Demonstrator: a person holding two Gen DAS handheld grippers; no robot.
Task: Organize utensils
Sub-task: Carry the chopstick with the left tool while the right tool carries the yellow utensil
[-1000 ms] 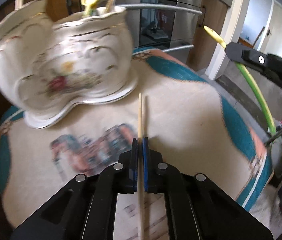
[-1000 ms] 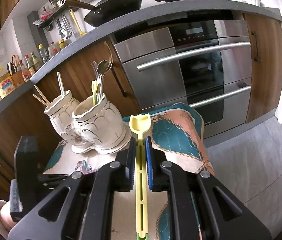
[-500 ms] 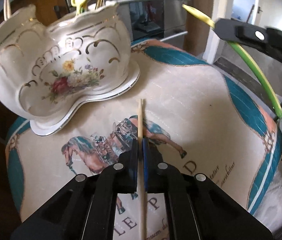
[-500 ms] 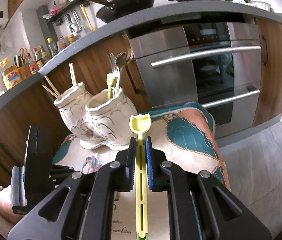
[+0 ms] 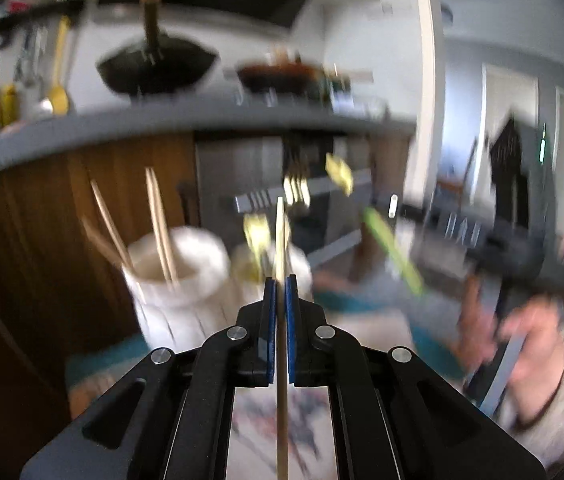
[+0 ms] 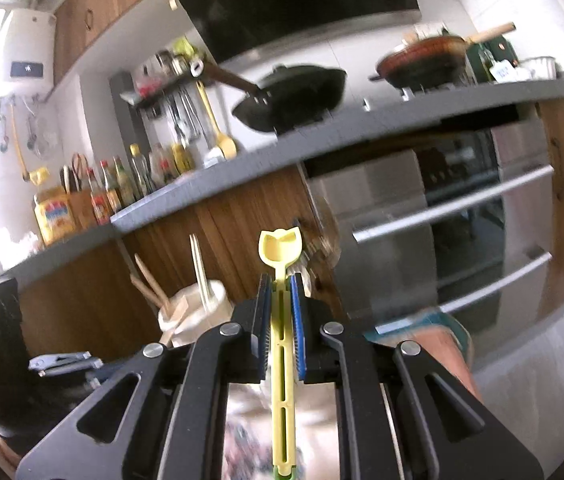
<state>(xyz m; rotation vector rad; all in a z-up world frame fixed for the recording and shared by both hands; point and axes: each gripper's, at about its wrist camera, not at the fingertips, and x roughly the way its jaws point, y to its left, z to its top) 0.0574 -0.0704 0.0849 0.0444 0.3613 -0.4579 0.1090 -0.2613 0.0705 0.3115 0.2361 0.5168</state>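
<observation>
Between the blue pads of the left gripper [image 5: 280, 280] one thin wooden chopstick [image 5: 280, 236] is clamped, its tip raised before the two white ceramic holder cups [image 5: 180, 280]. Four more chopsticks [image 5: 160, 220] stand in the left cup. One pale yellow plastic spoon [image 6: 280, 248] sits pinched in the right gripper [image 6: 280, 280].

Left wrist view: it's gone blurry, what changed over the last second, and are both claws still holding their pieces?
Both views have tilted up from the cloth to the counter and pans. The left claw now looks over the white holder rather than at its side. Unchanged: it stays shut on the chopstick; the right claw stays shut on the yellow utensil.
</observation>
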